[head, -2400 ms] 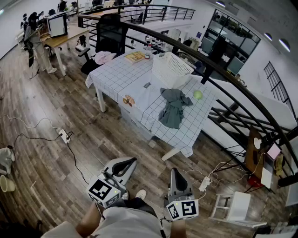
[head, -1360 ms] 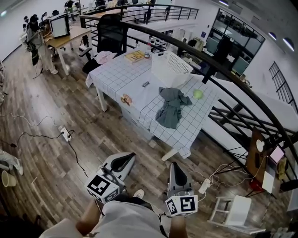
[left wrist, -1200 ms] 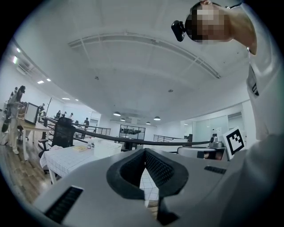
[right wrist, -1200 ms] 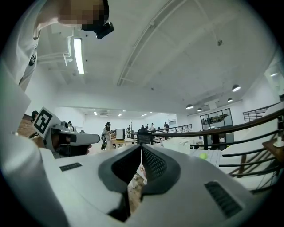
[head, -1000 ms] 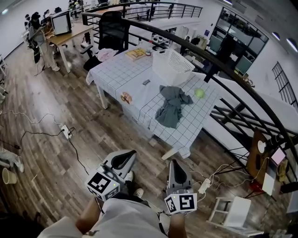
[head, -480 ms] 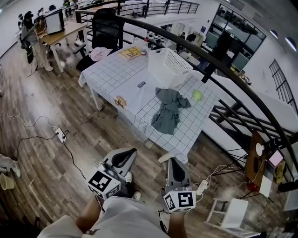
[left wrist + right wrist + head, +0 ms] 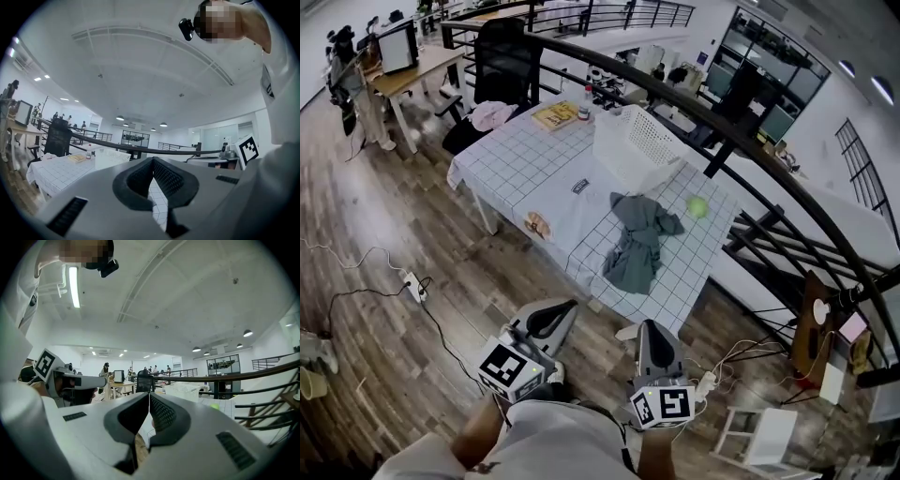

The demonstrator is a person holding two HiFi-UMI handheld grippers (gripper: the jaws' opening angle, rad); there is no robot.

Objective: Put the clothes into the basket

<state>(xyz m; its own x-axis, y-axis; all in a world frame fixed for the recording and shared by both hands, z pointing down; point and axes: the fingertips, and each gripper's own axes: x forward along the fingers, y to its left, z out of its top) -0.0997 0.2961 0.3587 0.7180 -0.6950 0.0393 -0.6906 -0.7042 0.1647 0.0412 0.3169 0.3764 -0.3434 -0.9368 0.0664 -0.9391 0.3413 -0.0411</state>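
A grey garment [image 7: 637,242] lies crumpled on the table with the white checked cloth [image 7: 511,155], reaching towards its near edge. A white lattice basket [image 7: 633,150] stands just behind it, empty as far as I can see. Both grippers are held low near the person's body, well short of the table. My left gripper [image 7: 570,304] has its jaws together with nothing between them, and my right gripper [image 7: 649,324] is the same. The basket [image 7: 111,159] shows beyond the left gripper's [image 7: 152,160] jaws. The right gripper view also shows the basket [image 7: 187,391] past my right gripper [image 7: 149,394].
On the table are a green ball [image 7: 697,207], a yellow book [image 7: 555,114], a bottle [image 7: 586,103] and a small brown item [image 7: 536,223]. A black chair [image 7: 502,61] with a pink cloth [image 7: 492,114] stands behind. A black railing [image 7: 750,183] runs past the far side. Cables [image 7: 384,291] cross the wood floor.
The table, garment and basket have come nearer and shifted slightly left in the head view as the person walks up. Both grippers stay low and shut.
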